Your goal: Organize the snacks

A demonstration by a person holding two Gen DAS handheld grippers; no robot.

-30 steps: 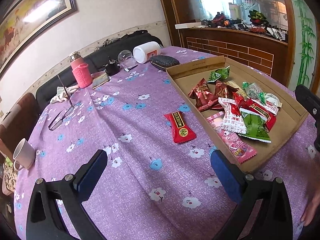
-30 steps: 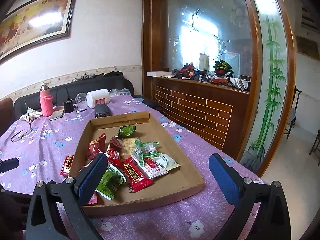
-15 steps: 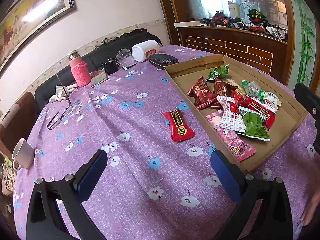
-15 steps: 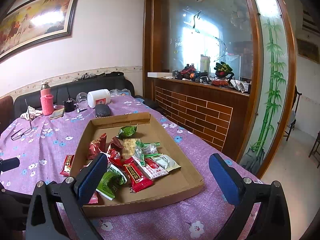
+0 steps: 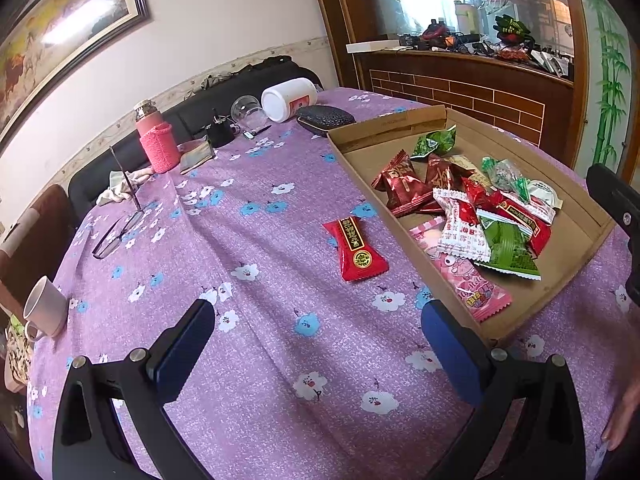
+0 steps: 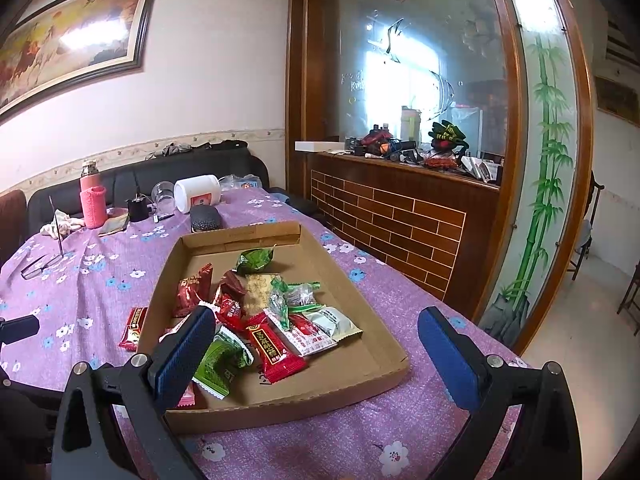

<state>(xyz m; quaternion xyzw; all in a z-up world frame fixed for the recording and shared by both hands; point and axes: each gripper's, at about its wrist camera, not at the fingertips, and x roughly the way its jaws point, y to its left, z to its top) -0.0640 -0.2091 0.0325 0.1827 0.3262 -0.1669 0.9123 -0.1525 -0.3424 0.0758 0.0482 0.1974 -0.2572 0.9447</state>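
Observation:
A shallow cardboard tray [image 5: 580,254] on the purple flowered tablecloth holds several wrapped snacks in red, green, white and pink. It also shows in the right wrist view [image 6: 384,340]. One red snack packet [image 5: 355,249] lies on the cloth just left of the tray, also seen in the right wrist view [image 6: 133,329]. My left gripper [image 5: 320,346] is open and empty above the cloth, short of the red packet. My right gripper [image 6: 316,346] is open and empty over the tray's near end.
At the table's far side stand a pink bottle [image 5: 157,140], a white jar [image 5: 289,98] lying on its side, a dark case [image 5: 325,119] and a glass. Eyeglasses [image 5: 114,236] and a white mug [image 5: 45,312] sit at the left. A brick counter [image 6: 400,220] stands right.
Both grippers have shifted only slightly; the left view has crept a little toward the red packet. Nothing was grasped or moved.

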